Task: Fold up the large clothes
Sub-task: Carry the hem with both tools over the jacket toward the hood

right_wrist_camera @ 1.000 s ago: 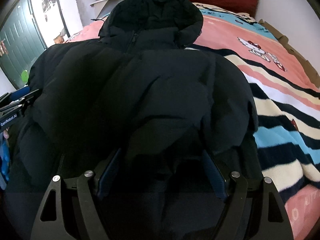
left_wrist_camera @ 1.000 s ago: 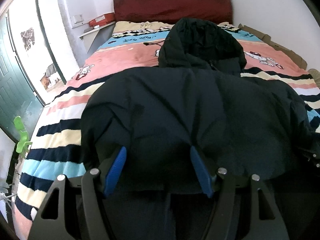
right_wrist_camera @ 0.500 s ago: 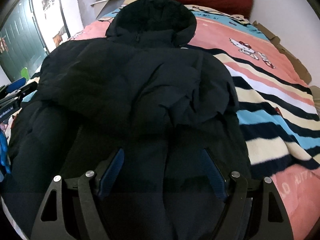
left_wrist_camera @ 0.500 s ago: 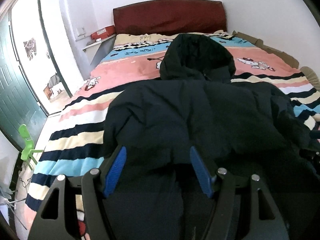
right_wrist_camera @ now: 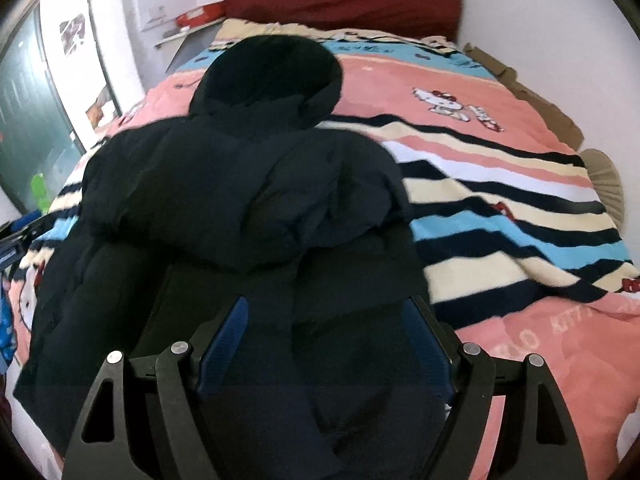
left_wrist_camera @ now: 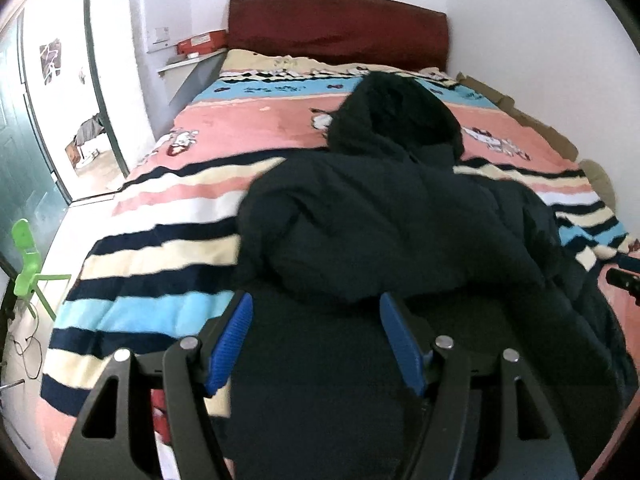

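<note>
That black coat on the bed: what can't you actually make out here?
- Black coat, near hem: both views, hidden behind each hand-held gripper and cut by the bottom edge.
- Sleeves: dark folds merge, not separable.
- Right hand-held gripper in the left view: cut by the edge, jaws unseen.
- Blanket lettering: blurred.

The jacket is spread on the bed, its hood at twelve o'clock toward the headboard; a doorway is seen at ten o'clock.
</note>
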Tool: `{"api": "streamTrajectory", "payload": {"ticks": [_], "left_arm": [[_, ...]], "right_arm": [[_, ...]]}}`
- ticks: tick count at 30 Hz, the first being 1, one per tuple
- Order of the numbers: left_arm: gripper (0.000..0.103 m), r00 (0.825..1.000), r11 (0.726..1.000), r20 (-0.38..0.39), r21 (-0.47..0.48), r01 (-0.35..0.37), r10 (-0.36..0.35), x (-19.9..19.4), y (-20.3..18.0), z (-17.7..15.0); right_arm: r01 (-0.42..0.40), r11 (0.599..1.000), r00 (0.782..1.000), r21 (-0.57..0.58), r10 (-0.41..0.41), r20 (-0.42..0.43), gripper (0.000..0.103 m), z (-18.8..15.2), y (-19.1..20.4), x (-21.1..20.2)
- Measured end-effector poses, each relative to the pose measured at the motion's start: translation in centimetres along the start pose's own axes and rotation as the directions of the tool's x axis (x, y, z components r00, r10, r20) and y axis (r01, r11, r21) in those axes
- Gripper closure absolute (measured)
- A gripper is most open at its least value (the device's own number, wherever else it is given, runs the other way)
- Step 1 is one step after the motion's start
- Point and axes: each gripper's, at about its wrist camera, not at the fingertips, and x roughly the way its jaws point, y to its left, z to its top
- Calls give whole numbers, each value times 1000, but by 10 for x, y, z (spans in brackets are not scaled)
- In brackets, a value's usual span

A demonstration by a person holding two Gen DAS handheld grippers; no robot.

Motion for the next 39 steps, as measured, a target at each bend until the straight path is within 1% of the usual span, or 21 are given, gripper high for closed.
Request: {"api": "streamTrajectory", "payload": {"ticks": [3,5,8,10,13,15,17,19,21,25,27,29,31,34,36,37,38,39], "left_arm": [[38,1000,1000,3,-18,-1,1,0,17,20],[38,1000,1000,14,-25,-6,7,2,27,42],[38,1000,999,30,-36,11,-10,8,34,77],[38,999,999,42,-35,35,-34,16,31,104],[38,994,994,54,-50,101,-99,37,24,147],[38,988,987,55,-62,149,-146,57,16,174],[38,985,984,48,-63,169,-166,78,6,198],[38,983,982,35,-48,181,-180,106,-8,222],[38,984,983,15,-34,180,-179,136,-22,245],[38,983,983,-24,-20,182,-182,203,-50,287],[38,984,985,-44,-13,171,-171,238,-64,304],[38,983,985,-60,-8,172,-172,265,-73,316],[38,983,986,-70,-3,167,-167,290,-79,323],[38,975,981,-104,-30,194,-196,328,-80,327],[38,973,980,-120,-43,193,-196,347,-76,327],[38,970,978,-133,-64,199,-206,359,-72,327],[38,963,972,-147,-96,215,-227,370,-67,327],[38,957,966,-157,-123,226,-244,378,-61,326]], "right_arm": [[8,1000,1000,18,-9,28,24,19,-11,-2],[-2,999,999,35,0,50,24,35,-18,-4],[-23,998,995,52,18,93,23,67,-29,-4],[-56,995,990,76,46,131,20,96,-41,0],[-129,984,977,122,105,188,17,136,-59,13],[-160,977,970,141,128,208,16,160,-67,26],[-187,972,964,143,153,219,15,189,-74,48],[-195,973,962,126,165,217,15,216,-75,73],[-208,972,960,112,181,215,15,241,-80,99],[-264,959,948,101,239,210,14,286,-90,158],[-261,962,950,80,241,199,13,309,-89,193],[-267,961,949,68,250,194,13,325,-87,220],[-292,954,943,71,274,189,13,340,-82,248],[-370,923,919,110,345,191,12,355,-76,291],[-414,900,904,134,389,180,12,360,-70,314],[-424,894,901,147,398,173,12,363,-66,328],[-432,887,898,164,407,168,12,366,-65,339],[-450,875,890,181,423,167,12,368,-64,348]]}}
